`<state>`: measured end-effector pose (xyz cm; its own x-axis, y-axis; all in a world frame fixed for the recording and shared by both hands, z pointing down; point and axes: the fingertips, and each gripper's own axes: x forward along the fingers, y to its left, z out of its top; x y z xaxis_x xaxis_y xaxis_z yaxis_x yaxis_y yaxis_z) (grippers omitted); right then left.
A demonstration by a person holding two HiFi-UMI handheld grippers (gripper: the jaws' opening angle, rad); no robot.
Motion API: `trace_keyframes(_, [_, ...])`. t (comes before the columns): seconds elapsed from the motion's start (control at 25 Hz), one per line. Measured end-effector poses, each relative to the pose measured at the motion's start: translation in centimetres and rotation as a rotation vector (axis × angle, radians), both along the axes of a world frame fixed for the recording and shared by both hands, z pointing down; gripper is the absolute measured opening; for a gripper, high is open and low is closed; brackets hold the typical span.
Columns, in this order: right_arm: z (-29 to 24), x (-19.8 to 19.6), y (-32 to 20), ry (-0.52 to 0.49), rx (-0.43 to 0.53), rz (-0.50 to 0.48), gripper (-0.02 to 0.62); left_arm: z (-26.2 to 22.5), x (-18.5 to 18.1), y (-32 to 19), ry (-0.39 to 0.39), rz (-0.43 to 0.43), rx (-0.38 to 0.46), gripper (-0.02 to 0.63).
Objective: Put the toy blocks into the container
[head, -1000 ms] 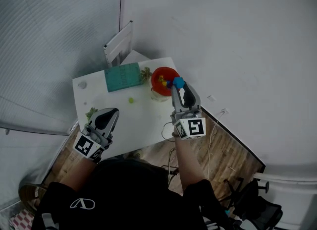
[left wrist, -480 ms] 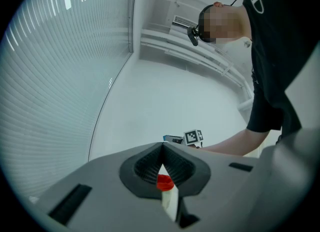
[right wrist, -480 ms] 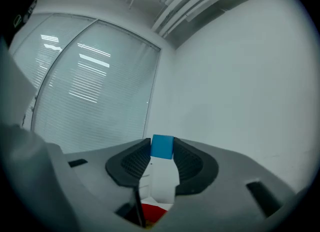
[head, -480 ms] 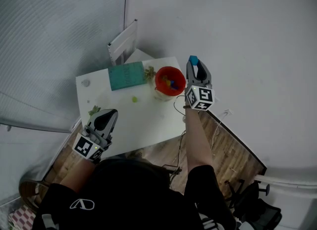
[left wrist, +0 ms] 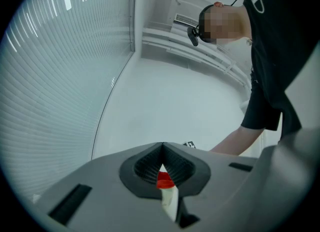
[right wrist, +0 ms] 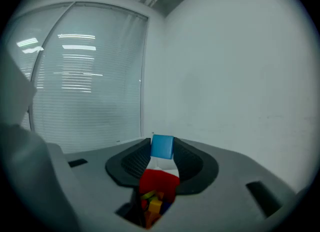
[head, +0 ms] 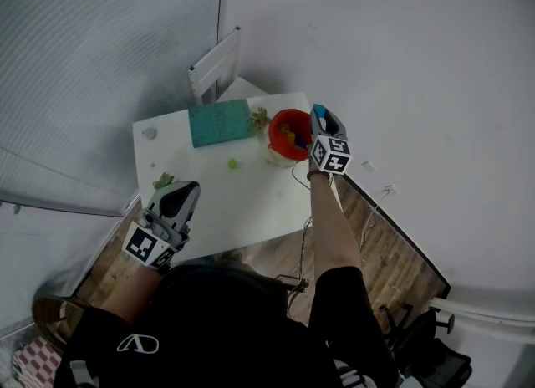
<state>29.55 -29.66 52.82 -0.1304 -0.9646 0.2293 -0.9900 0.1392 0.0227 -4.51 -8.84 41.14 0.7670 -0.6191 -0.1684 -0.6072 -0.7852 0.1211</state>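
Now the right gripper [head: 321, 120] has a blue block [right wrist: 162, 146] in its jaws. The jaws are open just a little, only as wide as the block, and they press on it from both sides at the tips. The block is up in the air at the right side of the red container [right wrist: 159, 180]. In the head view it looks to be over the rim or just beside it, and I cannot tell which. In the right gripper view the container sits below the block, and you can see more blocks [right wrist: 151, 205] in it, yellow and orange ones.

The left gripper [head: 185, 190] is at the near left side of the counter [head: 251, 202], well apart from the container. Its jaws are shut, tip to tip, with nothing in them.

I think this is the drop step: the block is in the jaws and by the container, and it only has to go in. The next move calls for the block to be right over the open mouth, not over the rim. Then the jaws need to open wide enough to let go. If the block is too near the rim, it could hit it and bounce onto the counter or the floor.

A small green thing [head: 233, 163] lies on the counter near a teal book [head: 219, 122]. It may be one more block, but it is too small to tell
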Motion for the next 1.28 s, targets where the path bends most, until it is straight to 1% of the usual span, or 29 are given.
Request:
trace_keyframes(0.08, [2.3,-0.1,-0.3,-0.015,-0.063,-0.001,0.138,0.2,0.0,0.0,-0.001,-0.003,-0.005,0.005])
trace_keyframes(0.16, [3.8,-0.2,-0.4,-0.024,-0.106,-0.006,0.138,0.2,0.0,0.0,0.001,-0.007,-0.006,0.005])
trace_keyframes(0.28, [4.9,-0.6,-0.4,-0.028,-0.138,-0.014,0.138,0.1,0.0,-0.2,0.001,-0.011,-0.005,0.005])
trace_keyframes(0.44, [6.0,-0.7,-0.6,-0.02,-0.153,-0.003,0.148,0.2,-0.4,-0.3,-0.003,-0.017,-0.005,0.005])
trace_keyframes(0.48, [6.3,-0.6,-0.7,-0.016,-0.157,0.005,0.187,0.2,-0.4,-0.3,-0.001,-0.018,-0.006,0.005])
trace_keyframes(0.52, [6.5,-0.5,-0.8,-0.018,-0.16,0.014,0.273,0.1,-0.3,-0.2,0.002,-0.017,-0.005,0.005])
trace_keyframes(0.56, [6.6,-0.4,-0.8,-0.025,-0.16,0.019,0.302,-0.1,-0.2,-0.2,0.006,-0.014,-0.003,0.005])
trace_keyframes(0.6, [6.5,-0.3,-0.7,-0.029,-0.159,0.02,0.301,-0.2,-0.2,-0.2,0.009,-0.012,-0.002,0.005])
trace_keyframes(0.68, [6.2,-0.4,-0.6,-0.019,-0.155,0.013,0.274,0.0,-0.2,-0.1,0.001,-0.014,-0.005,0.005])
trace_keyframes(0.76, [5.6,-0.5,-0.6,-0.008,-0.143,0.007,0.262,0.2,-0.3,-0.1,-0.001,-0.016,-0.009,0.005])
trace_keyframes(0.84, [4.5,-0.7,-0.5,-0.006,-0.117,0.002,0.241,0.2,-0.3,-0.1,0.0,-0.013,-0.008,0.005])
trace_keyframes(0.88, [3.5,-0.8,-0.4,-0.005,-0.096,-0.002,0.241,0.2,-0.2,-0.1,0.001,-0.011,-0.007,0.005])
trace_keyframes(1.0, [-0.4,-2.0,0.2,0.014,-0.003,-0.039,0.234,0.1,-0.1,-0.1,0.003,-0.006,-0.007,0.005])
trace_keyframes(1.16, [-6.6,-5.5,2.4,0.037,0.143,-0.13,0.221,0.0,-0.2,-0.1,0.011,-0.005,-0.003,0.005])
trace_keyframes(1.28, [-11.1,-8.7,5.3,0.048,0.243,-0.207,0.219,-0.1,-0.2,-0.1,0.013,-0.005,-0.004,0.005])
